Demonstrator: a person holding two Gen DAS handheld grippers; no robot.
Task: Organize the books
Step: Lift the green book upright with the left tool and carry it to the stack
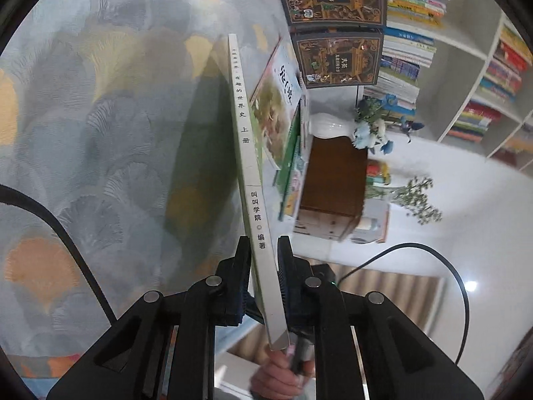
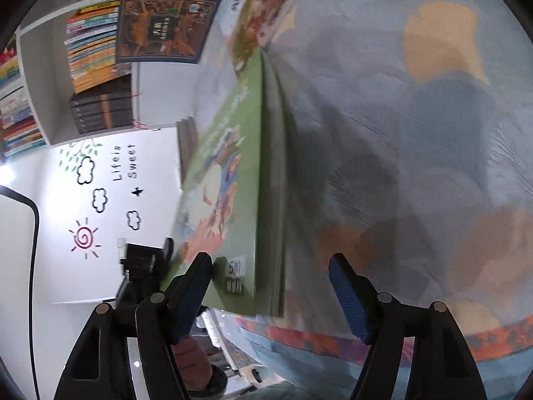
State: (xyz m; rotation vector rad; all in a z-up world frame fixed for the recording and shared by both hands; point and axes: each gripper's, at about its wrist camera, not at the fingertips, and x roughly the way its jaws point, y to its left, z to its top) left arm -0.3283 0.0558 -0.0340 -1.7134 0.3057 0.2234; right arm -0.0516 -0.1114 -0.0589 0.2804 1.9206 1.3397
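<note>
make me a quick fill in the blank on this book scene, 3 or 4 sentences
1. The left hand-held gripper is shut on the ____ of a thin green book.
2. The jaws of the right hand-held gripper stand ____, with the green book's corner between them.
3. A white vase of blue flowers sits on a ____ wooden box.
4. The patterned cloth shows grey and ____ fan shapes.

Missing words: spine; open; brown; orange

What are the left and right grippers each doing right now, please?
Left gripper: closed on the green book, gripping its white spine end.
Right gripper: open, holding nothing; the book's corner sits between its jaws.
</note>
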